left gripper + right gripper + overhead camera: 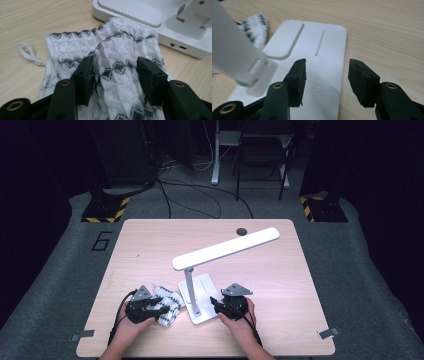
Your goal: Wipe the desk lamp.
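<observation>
Left gripper sits low left of centre in the high view, jaws parted, the bunched waffle-weave cloth rising between them; in the left gripper view the cloth fills the gap, left pad at the fabric, right pad just beside it, so whether it presses I cannot tell. Right gripper is low right of centre, jaws wide with nothing between, poised over the front right corner of the white lamp base. Cloth lies on the wooden table touching the base's left edge, near the table's front edge. Open tabletop left, right and behind the lamp; little spare room between the hands and the front rim. Left gripper view adds a cloth hanging loop at left, a ribbed pad on the base and small ports in its side wall. Right gripper view adds the power symbol between the jaws, two grooves in the base and the lamp post at left. Farther back in the high view, the lamp head slants up to the right, a cable hole near the far edge, then floor cables and hazard-striped stands.
</observation>
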`<state>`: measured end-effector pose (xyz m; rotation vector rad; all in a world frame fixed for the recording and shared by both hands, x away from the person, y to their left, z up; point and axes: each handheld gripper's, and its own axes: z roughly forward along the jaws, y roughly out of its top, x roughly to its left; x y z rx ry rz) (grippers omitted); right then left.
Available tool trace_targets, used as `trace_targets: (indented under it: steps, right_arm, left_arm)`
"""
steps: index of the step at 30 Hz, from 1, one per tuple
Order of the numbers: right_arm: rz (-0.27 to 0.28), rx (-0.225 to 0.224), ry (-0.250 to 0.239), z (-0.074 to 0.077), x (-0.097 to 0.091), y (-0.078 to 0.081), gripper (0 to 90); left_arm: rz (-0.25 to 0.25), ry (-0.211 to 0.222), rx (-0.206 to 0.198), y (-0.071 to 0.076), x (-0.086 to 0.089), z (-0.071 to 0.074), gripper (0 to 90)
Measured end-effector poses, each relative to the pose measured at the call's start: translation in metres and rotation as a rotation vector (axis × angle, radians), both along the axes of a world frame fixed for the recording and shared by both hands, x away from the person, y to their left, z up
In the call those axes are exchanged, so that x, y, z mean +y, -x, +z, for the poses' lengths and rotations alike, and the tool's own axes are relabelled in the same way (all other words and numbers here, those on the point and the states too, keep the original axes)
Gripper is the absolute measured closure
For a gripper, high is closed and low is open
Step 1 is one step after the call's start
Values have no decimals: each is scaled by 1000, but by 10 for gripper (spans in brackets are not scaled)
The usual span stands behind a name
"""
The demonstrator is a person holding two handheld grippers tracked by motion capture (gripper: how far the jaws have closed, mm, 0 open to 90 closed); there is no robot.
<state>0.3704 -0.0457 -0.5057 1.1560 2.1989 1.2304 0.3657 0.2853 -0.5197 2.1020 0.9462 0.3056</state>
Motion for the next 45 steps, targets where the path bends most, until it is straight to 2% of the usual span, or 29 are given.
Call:
trace_targets:
  steps: [2,3,5,6,10,11,13,16,17,19,20,22,25,27,29,30,31,33,35,37,40,43,45]
  right_arm:
    - [2,7,20,-4,0,-6,469]
    - [-10,26,12,-5,-1,-7,466]
    - [-10,24,2,-10,-3,-8,457]
    - [-5,26,14,-11,-4,-9,453]
    - [-1,58,-10,-16,-5,-10,432]
    - [2,63,-16,-18,-6,-10,427]
    - [4,75,-44,-19,-6,-11,420]
    - [19,95,-62,-21,-6,-13,422]
    - [28,96,-67,-21,-6,-13,434]
    - [40,93,-76,-21,-4,-11,449]
    - [37,93,-71,-21,-3,-10,450]
    - [31,80,-58,-20,-2,-8,453]
    - [27,95,-68,-20,-3,-7,455]
    - [18,103,-78,-21,-4,-6,456]
    - [23,98,-71,-21,-5,-6,456]
    - [14,98,-79,-21,-4,-5,456]
    - [11,96,-81,-21,-4,-5,457]
    - [5,106,-83,-20,-4,-3,461]
    - [9,109,-76,-20,-3,-2,464]
    - [8,95,-77,-21,-3,-1,464]
    - [16,104,-77,-20,-2,0,467]
    - [15,100,-77,-21,-1,0,467]
    - [14,92,-89,-22,-1,-1,464]
  left_arm:
    - [10,-15,-12,1,0,0,450]
    - [18,-25,-19,1,0,0,426]
    - [20,-37,-23,2,0,-1,389]
    - [25,-39,-24,3,-1,-1,372]
    - [36,-45,-25,3,-7,-2,285]
    - [43,-49,-37,4,-9,-3,267]
    - [35,-76,-27,4,-11,-1,237]
    - [61,-61,-37,4,-14,-3,215]
    - [57,-61,-13,3,-13,-1,214]
    - [66,-41,-1,2,-12,-1,212]
    - [74,-29,-5,2,-12,-1,212]
    - [88,7,15,1,-11,-1,216]
    - [113,38,22,1,-9,1,242]
    - [136,54,4,0,-10,1,253]
    - [144,27,3,0,-14,2,250]
    - [147,5,-6,0,-16,1,247]
    - [125,-44,-21,0,-17,0,235]
    - [122,-73,-43,1,-20,-2,221]
    - [127,-84,-63,2,-22,-4,218]
    - [125,-87,-54,3,-22,-4,219]
    - [140,-106,-70,3,-24,-4,230]
    - [136,-109,-67,3,-21,-2,332]
    - [135,-101,-65,3,-19,-1,451]
